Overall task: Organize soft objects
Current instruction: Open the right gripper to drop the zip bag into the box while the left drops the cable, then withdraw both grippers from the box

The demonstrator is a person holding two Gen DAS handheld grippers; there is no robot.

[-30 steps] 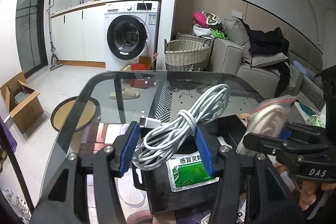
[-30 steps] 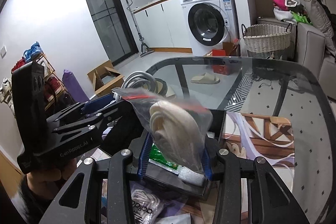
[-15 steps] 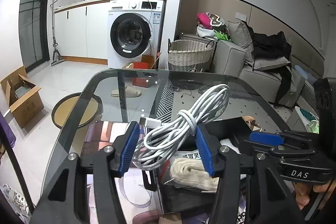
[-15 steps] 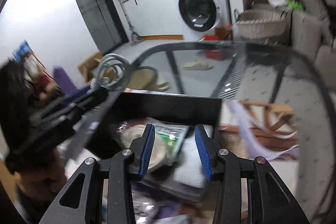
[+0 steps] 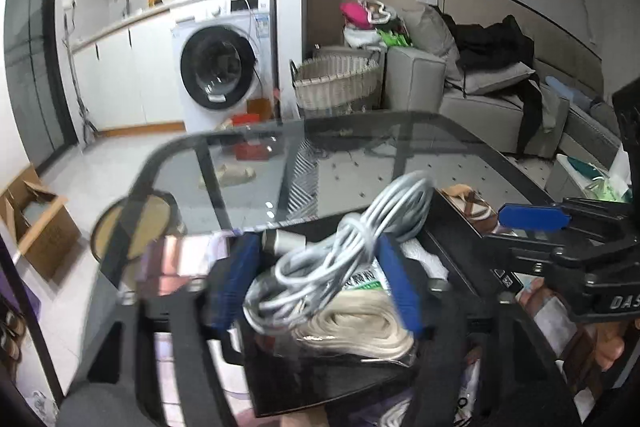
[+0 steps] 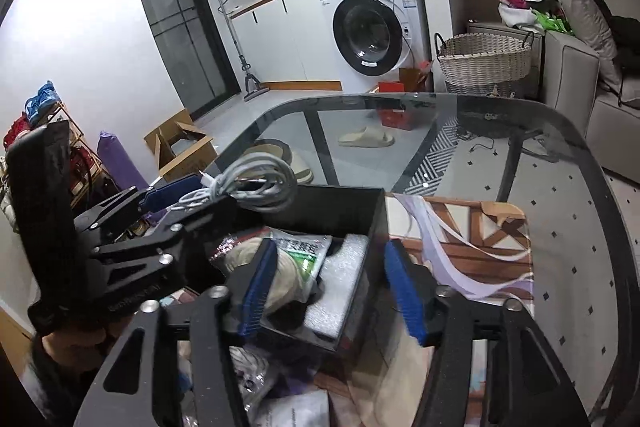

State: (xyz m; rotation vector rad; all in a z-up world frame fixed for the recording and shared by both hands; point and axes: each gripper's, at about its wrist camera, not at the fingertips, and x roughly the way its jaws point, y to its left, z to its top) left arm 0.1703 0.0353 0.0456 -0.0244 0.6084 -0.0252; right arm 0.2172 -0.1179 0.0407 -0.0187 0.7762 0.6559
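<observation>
Two views: left hand-held gripper (image 5: 320, 283) clamped on cable bundle (image 5: 344, 247); right hand-held gripper (image 6: 332, 287) apart above box (image 6: 376, 211).

Cable (image 5: 344, 251): white, silver plug. Box (image 6: 352, 203): black. Rope coil (image 5: 360, 327): cream. Sachet (image 6: 306, 253): green and white. Foam (image 6: 340, 287): white. Finger pads (image 6: 404, 291): blue. Mat (image 6: 480, 239): brown, white and lilac pattern.

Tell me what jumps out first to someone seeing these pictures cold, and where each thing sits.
First, the bundled white cable pinched in the left claw, held over the open black box on the glass table. Next, the bagged coil of cream rope lying inside that box beside a green-and-white sachet, with the right claw open and empty above it. Behind, a white washing machine and wicker basket.
</observation>
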